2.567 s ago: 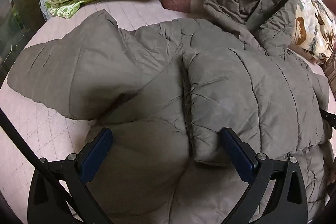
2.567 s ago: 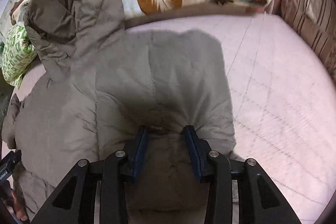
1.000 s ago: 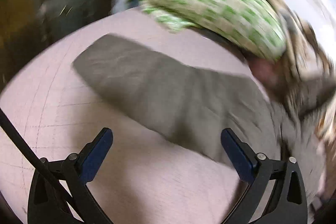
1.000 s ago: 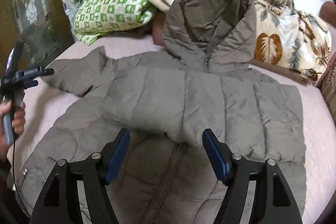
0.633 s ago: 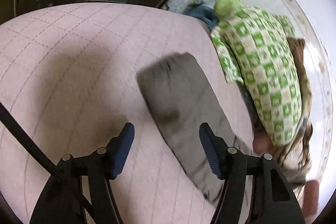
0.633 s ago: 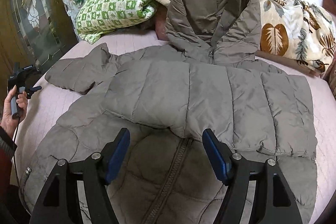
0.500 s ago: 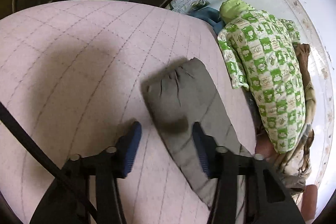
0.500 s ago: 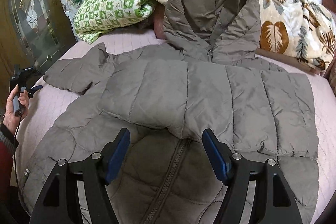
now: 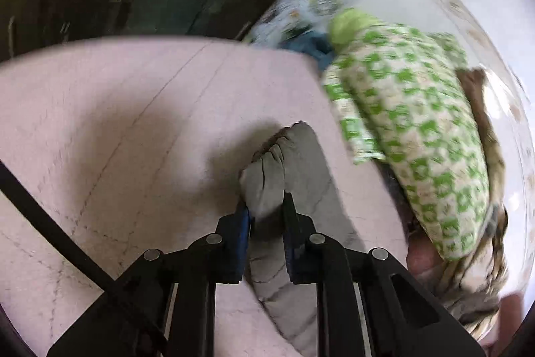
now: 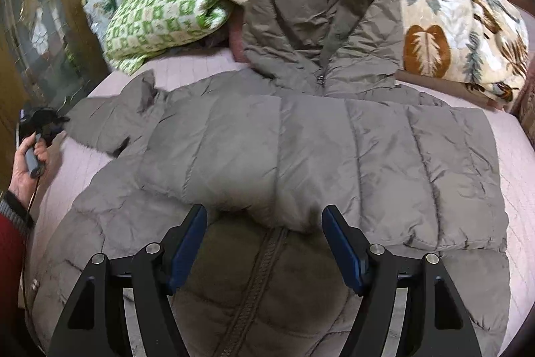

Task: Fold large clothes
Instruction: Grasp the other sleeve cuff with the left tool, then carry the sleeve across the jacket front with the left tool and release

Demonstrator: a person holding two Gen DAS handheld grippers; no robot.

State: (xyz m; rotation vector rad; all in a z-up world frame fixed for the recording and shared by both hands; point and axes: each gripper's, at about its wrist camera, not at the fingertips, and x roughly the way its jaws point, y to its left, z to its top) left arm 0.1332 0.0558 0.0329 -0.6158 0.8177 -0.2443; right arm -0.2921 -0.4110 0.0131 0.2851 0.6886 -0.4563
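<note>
A grey hooded puffer jacket (image 10: 301,149) lies front-up on a pink bed (image 10: 515,176). One sleeve is folded across its chest, and the hood (image 10: 321,9) rests against the bedding at the head. My left gripper (image 9: 265,206) is shut on the cuff end of the other sleeve (image 9: 287,163), at the bed's left side; it also shows in the right wrist view (image 10: 43,119). My right gripper (image 10: 264,214) is open and empty, hovering over the jacket's lower front above the zipper (image 10: 257,276).
A green-and-white checked pillow (image 10: 160,15) and a leaf-print blanket (image 10: 451,32) lie at the head of the bed; the pillow also shows in the left wrist view (image 9: 418,136). A dark glass-panelled cabinet (image 10: 36,32) stands left of the bed. The sheet (image 9: 100,129) around the cuff is bare.
My left gripper swung away from the jacket's body to the outstretched sleeve, closed in on its cuff and shut on it. My right gripper let go of the folded sleeve, opened and drew back.
</note>
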